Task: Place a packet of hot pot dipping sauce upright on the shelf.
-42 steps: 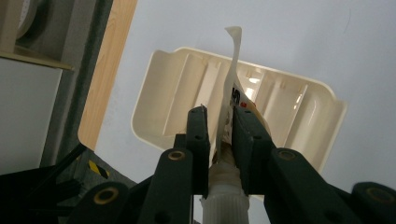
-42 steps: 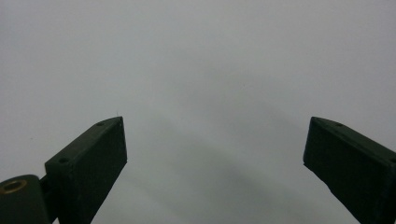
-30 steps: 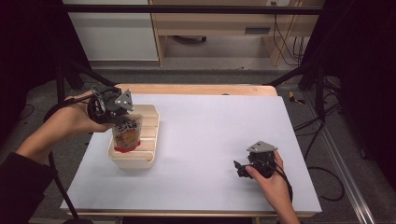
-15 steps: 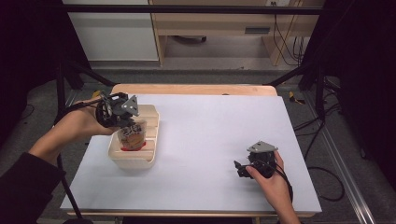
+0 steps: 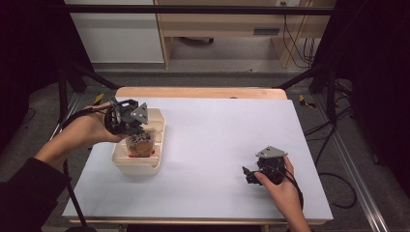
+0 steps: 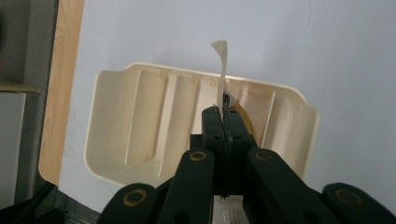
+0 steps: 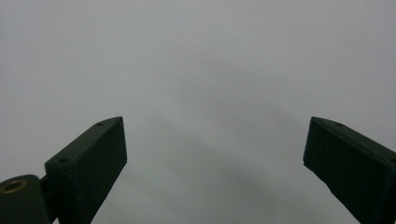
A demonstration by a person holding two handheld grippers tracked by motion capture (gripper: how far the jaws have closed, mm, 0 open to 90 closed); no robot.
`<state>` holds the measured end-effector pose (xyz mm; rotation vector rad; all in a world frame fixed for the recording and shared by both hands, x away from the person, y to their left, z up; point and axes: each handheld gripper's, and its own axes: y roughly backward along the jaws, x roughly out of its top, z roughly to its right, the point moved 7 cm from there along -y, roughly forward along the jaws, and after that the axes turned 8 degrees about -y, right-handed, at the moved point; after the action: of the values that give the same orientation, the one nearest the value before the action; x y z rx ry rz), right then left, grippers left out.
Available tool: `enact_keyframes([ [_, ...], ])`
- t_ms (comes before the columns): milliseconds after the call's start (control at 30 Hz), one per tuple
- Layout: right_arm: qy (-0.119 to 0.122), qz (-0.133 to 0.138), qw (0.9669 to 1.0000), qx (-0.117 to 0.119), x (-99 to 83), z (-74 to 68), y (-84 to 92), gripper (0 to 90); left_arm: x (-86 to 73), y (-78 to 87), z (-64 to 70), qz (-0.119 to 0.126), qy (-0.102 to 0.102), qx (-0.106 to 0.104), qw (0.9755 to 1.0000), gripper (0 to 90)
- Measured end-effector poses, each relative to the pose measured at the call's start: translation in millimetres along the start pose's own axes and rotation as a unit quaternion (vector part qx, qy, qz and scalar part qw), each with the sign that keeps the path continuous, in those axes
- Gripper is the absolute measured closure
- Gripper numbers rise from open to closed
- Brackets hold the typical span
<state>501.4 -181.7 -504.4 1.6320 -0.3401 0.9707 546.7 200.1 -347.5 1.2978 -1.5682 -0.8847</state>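
A cream ribbed plastic tray [image 5: 138, 166] sits at the left of the white table. Inside it stands a brown and red packet [image 5: 140, 144], upright. My left gripper [image 5: 138, 131] hangs over the tray, pointing down, shut on the packet's top edge. In the left gripper view the two jaws are pressed together at my left gripper [image 6: 224, 116], with the packet's thin white flap [image 6: 220, 65] sticking out past them and the tray [image 6: 116, 116] below. My right gripper [image 5: 249, 175] lies on the table at the right, held by a hand. Its jaws [image 7: 215, 149] stand wide open with nothing between them.
The white table top [image 5: 227, 130] ends in a wooden edge [image 5: 198, 92] at the back. Black frame bars and cables flank the table on both sides. A cable trails from each gripper toward the person.
My left hand has sunk with the packet, bringing it lower into the tray and a little to the right. The right hand and gripper have stayed put.
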Motion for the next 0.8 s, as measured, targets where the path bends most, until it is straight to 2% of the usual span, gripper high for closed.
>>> enact_keyframes([
  [200, 0.004, 0.000, 1.0000, 0.000, -0.5, 0.3, -0.3, 6.6, -2.3, -9.8, 0.9, 0.002, 0.002, -0.009, 1.0000, 90.0],
  [233, 0.005, 0.000, 1.0000, 0.001, -0.6, 0.5, -0.4, 6.6, -2.8, -11.0, 0.1, 0.000, -0.003, -0.009, 1.0000, 90.0],
  [300, 0.006, -0.001, 1.0000, 0.001, -0.8, 0.6, -0.7, 6.6, -3.5, -13.2, 1.6, 0.003, 0.003, -0.012, 0.9999, 90.0],
  [333, 0.005, -0.001, 1.0000, 0.001, -0.7, 0.3, -0.9, 6.6, -4.0, -13.7, 0.3, 0.001, -0.003, -0.010, 0.9999, 90.0],
  [800, 0.005, -0.002, 1.0000, 0.002, -1.0, 0.3, -0.8, 6.6, -8.1, -18.8, -2.5, 0.001, 0.004, -0.013, 0.9999, 90.0],
])
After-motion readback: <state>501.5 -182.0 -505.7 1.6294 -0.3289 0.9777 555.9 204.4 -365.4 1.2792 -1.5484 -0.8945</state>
